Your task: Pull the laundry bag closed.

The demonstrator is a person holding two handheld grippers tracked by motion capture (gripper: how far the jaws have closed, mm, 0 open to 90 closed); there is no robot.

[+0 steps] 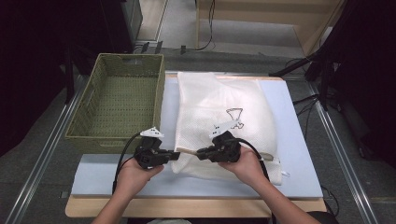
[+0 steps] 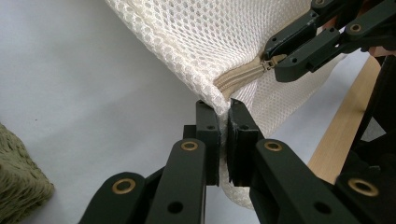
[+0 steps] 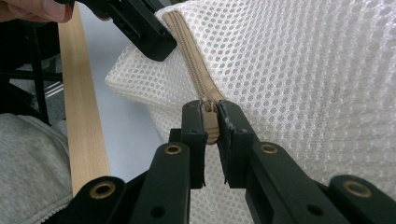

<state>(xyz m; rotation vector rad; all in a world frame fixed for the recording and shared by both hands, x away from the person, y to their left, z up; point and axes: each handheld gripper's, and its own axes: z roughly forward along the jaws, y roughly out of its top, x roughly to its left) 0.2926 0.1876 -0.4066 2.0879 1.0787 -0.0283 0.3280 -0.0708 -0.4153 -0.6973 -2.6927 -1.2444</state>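
A white mesh bag [image 1: 219, 116] lies flat on the pale blue mat [image 1: 294, 140]. Its tan zipper [image 2: 240, 77] runs along the near edge. My left gripper [image 1: 176, 155] is shut on the bag's near left corner [image 2: 212, 95], with mesh pinched between its jaws [image 2: 223, 112]. My right gripper [image 1: 199, 153] faces it a short way to the right and is shut on the zipper pull [image 3: 210, 109]. In the right gripper view the zipper [image 3: 187, 44] runs closed from my jaws [image 3: 210, 114] up to the left gripper [image 3: 156, 44]. The left gripper view shows the right gripper [image 2: 276, 59] at the zipper's far end.
A green woven basket [image 1: 84, 112] stands at the left, partly off the mat, close behind my left hand. The table's wooden front edge [image 1: 187, 207] runs just below both forearms. A small black wire shape [image 1: 235, 113] lies on the bag.
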